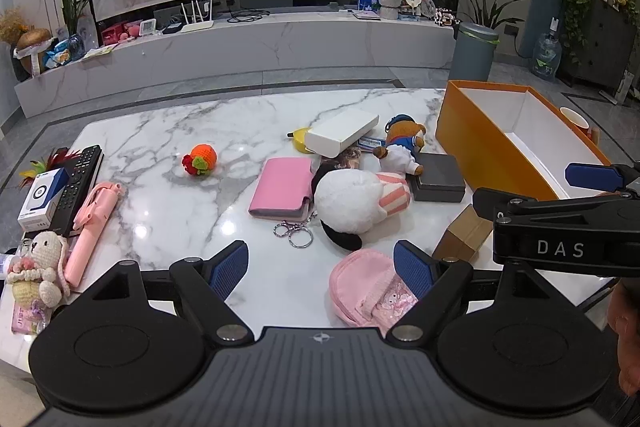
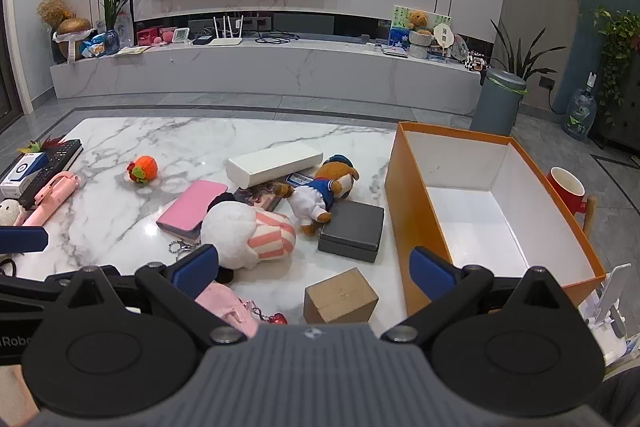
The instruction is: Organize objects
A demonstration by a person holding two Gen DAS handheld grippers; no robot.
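An empty orange box (image 2: 416,211) with a white inside stands on the right of the marble table (image 2: 168,143); it also shows in the left wrist view (image 1: 480,147). Loose objects lie in the middle: a white plush (image 2: 244,227), a teddy bear (image 2: 320,193), a pink wallet (image 2: 192,205), a white box (image 2: 274,163), a dark grey box (image 2: 352,231), a tan cube (image 2: 340,297), a pink pouch (image 1: 366,285). My left gripper (image 1: 322,269) is open and empty above the pouch. My right gripper (image 2: 314,267) is open and empty above the tan cube.
An orange knitted fruit (image 1: 202,159) lies alone mid-table. At the left edge are remotes (image 1: 78,175), a pink selfie stick (image 1: 94,223), a small white box (image 1: 40,199) and a knitted bunny (image 1: 38,273). A red mug (image 2: 568,189) stands behind the orange box.
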